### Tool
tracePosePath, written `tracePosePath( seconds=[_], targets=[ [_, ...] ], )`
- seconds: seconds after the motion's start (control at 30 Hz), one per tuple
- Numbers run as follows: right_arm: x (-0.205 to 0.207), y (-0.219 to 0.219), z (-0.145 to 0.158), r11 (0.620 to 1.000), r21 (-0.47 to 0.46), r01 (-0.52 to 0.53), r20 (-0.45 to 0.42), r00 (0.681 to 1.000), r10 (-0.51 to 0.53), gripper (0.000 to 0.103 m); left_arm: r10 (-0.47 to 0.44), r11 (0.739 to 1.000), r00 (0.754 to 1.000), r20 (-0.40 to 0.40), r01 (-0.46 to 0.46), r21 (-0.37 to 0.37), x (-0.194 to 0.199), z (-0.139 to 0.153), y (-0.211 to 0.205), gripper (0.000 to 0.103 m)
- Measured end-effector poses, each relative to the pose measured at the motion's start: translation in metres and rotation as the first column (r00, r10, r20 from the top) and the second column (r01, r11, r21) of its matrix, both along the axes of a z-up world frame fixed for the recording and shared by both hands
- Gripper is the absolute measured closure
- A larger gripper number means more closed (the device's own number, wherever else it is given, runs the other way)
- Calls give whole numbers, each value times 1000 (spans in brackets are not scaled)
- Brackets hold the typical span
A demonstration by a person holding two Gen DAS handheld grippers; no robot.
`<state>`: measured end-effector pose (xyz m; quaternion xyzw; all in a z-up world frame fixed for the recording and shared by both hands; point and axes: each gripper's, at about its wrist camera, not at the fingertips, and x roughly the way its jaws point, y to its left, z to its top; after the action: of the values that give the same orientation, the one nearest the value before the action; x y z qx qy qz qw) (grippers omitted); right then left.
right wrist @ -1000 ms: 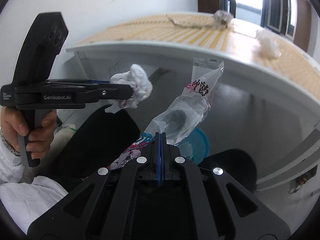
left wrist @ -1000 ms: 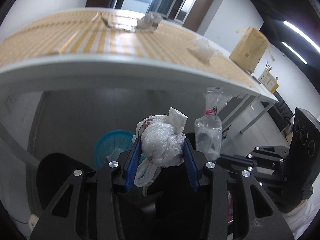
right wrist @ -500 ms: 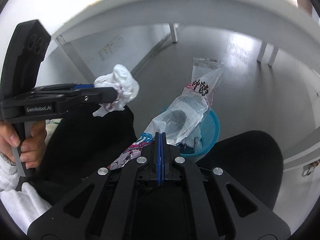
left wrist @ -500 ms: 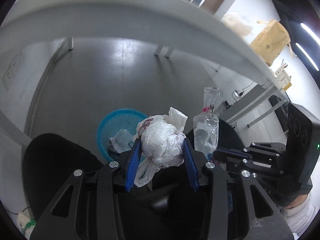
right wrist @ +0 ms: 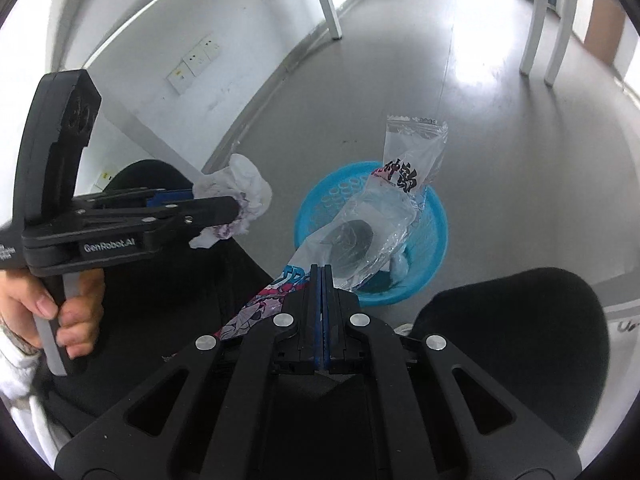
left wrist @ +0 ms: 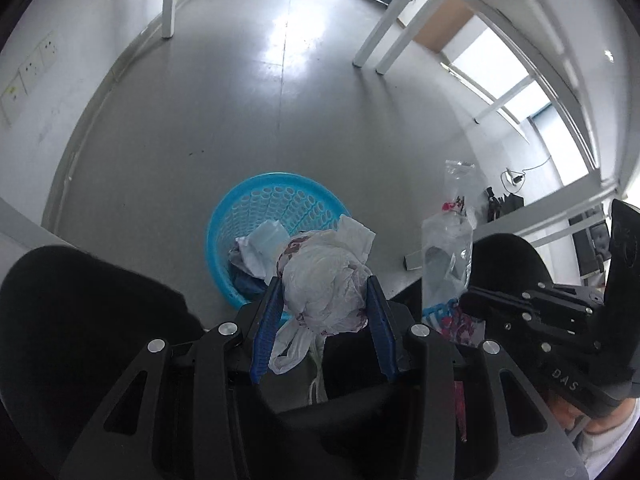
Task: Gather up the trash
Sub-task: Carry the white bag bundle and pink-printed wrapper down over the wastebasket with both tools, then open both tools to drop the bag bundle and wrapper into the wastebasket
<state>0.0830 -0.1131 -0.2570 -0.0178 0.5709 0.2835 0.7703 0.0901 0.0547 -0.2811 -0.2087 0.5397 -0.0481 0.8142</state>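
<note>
Both tongs lowered, tilted steeply down over blue basket [left wrist: 276,204]

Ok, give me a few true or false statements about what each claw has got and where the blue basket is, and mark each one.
1. The left claw is clamped on a crumpled white plastic bag. True.
2. The right claw stands wide open and holds nothing. False: its jaws are shut on a clear printed wrapper.
3. The blue basket stands on the floor below both claws. True.
4. The blue basket is empty. False: crumpled pale trash already lies in it.
5. The crumpled white plastic bag has been dropped into the basket. False: it sits between the left claw's blue pads.
</note>
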Motion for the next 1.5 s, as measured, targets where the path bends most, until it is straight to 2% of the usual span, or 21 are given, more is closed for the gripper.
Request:
tracePosePath(
  seconds=[0.1, 0.43, 0.73, 1.07, 1.27, 1.37, 1.5],
  targets=[
    [15, 5, -15, 1000, -5, 10, -43, 999, -10, 103, 4, 1000, 1000, -9, -4, -6, 14, -3, -1, 62],
    [54, 14, -56, 999, -24, 23, -150, 988, -26, 103, 67, 994, 993, -99, -75, -83, 47, -44, 23, 62],
    [93, 27, -107, 994, -88, 65, -227, 970, -83, 103, 156, 972, 970, -189, -184, -146, 71, -80, 35, 62],
    [124, 33, -154, 991, -103, 83, -330, 937, -113, 103, 184, 962, 941, -283, -232, -144, 96, -114, 38, 62],
    [128, 38, -162, 991, -102, 81, -350, 930, -112, 102, 179, 963, 944, -276, -226, -148, 100, -115, 38, 62],
    [132, 33, -163, 990, -101, 101, -341, 931, -130, 97, 170, 964, 951, -257, -215, -156, 101, -113, 36, 61],
    [129, 29, -157, 989, -112, 94, -327, 936, -126, 78, 174, 960, 955, -242, -219, -173, 100, -112, 37, 50]
  ],
)
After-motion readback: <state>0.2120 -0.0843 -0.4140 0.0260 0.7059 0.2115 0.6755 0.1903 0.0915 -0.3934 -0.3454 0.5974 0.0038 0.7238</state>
